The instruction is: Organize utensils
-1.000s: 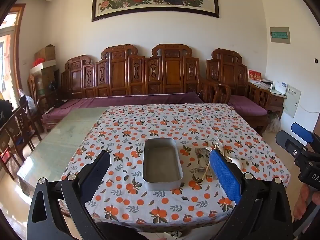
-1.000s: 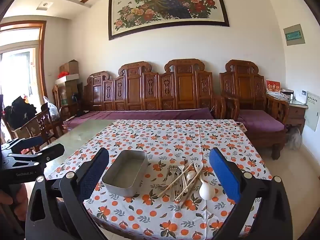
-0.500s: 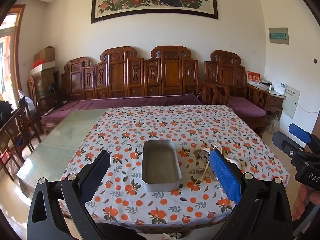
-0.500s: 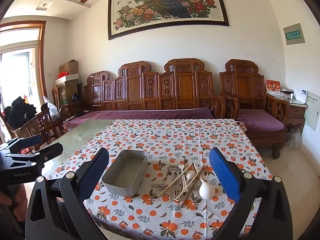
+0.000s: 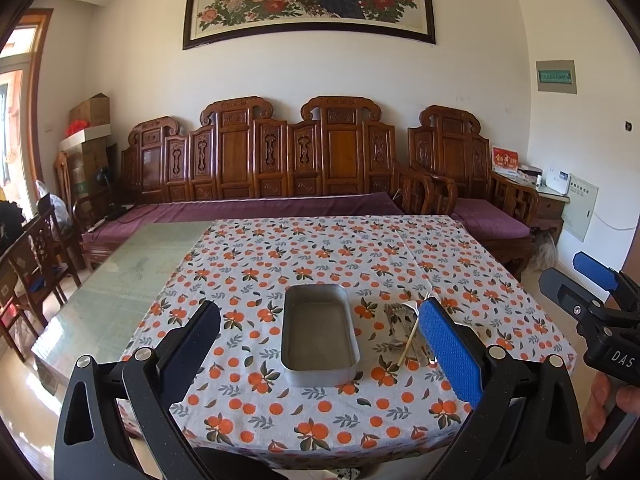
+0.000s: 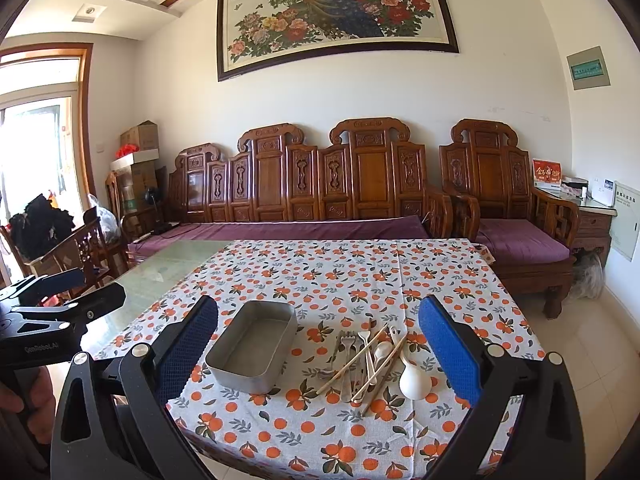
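An empty metal tray (image 5: 319,335) (image 6: 253,351) sits near the front of the table on an orange-print cloth (image 5: 320,256). Right of it lies a pile of utensils (image 6: 366,360): forks, chopsticks, metal spoons and a white ladle-shaped spoon (image 6: 414,380). In the left wrist view the pile (image 5: 404,328) is partly hidden behind a blue pad. My left gripper (image 5: 320,354) hangs open in front of the table, the tray between its fingers in view. My right gripper (image 6: 318,354) is open too, held back from the table edge, with nothing in it.
The cloth covers the right part of a glass-topped table (image 5: 120,280); bare glass lies to the left. A carved wooden sofa (image 6: 312,200) stands behind it, wooden chairs (image 5: 36,264) at the left. Each gripper shows at the edge of the other's view, held by a hand (image 6: 24,396).
Both views have shifted only slightly; the left gripper drew back and rose a little, so the tray appears a bit farther. Nothing on the table moved.
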Action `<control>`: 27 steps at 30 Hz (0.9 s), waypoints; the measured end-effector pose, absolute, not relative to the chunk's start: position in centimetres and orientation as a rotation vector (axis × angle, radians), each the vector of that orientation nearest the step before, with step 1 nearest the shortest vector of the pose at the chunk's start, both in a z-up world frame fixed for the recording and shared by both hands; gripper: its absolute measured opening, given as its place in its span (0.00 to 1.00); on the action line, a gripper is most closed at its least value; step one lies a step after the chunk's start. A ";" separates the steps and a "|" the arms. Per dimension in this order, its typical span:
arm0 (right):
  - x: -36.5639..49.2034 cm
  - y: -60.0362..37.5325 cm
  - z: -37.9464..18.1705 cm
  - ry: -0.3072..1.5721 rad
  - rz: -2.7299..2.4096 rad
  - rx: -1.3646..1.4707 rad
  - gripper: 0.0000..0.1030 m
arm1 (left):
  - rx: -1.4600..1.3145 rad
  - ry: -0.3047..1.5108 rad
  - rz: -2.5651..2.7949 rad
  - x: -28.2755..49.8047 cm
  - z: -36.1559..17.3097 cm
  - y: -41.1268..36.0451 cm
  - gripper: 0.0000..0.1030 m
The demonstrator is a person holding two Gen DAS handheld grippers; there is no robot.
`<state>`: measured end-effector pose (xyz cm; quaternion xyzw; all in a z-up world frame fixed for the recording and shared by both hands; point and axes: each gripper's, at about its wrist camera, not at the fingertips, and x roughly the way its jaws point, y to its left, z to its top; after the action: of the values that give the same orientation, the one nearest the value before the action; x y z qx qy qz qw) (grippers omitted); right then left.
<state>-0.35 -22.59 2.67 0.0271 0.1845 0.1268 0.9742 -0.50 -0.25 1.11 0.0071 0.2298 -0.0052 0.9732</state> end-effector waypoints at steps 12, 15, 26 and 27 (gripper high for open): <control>-0.3 -22.5 2.6 0.372 0.256 0.057 0.98 | 0.015 0.462 -0.010 -0.6 1.1 -0.2 0.94; -0.3 -22.5 2.6 0.371 0.255 0.057 0.98 | 0.015 0.461 -0.010 -0.6 1.1 -0.3 0.94; -0.3 -22.6 2.6 0.371 0.259 0.059 0.98 | 0.016 0.460 -0.011 -0.7 1.1 -0.3 0.94; -0.4 -22.6 2.6 0.370 0.259 0.059 0.98 | 0.016 0.460 -0.011 -0.7 1.1 -0.3 0.94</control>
<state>-0.37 -22.59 2.64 0.0293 0.1835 0.1282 0.9742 -0.68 -0.33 1.07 0.0082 0.2278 -0.0055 0.9737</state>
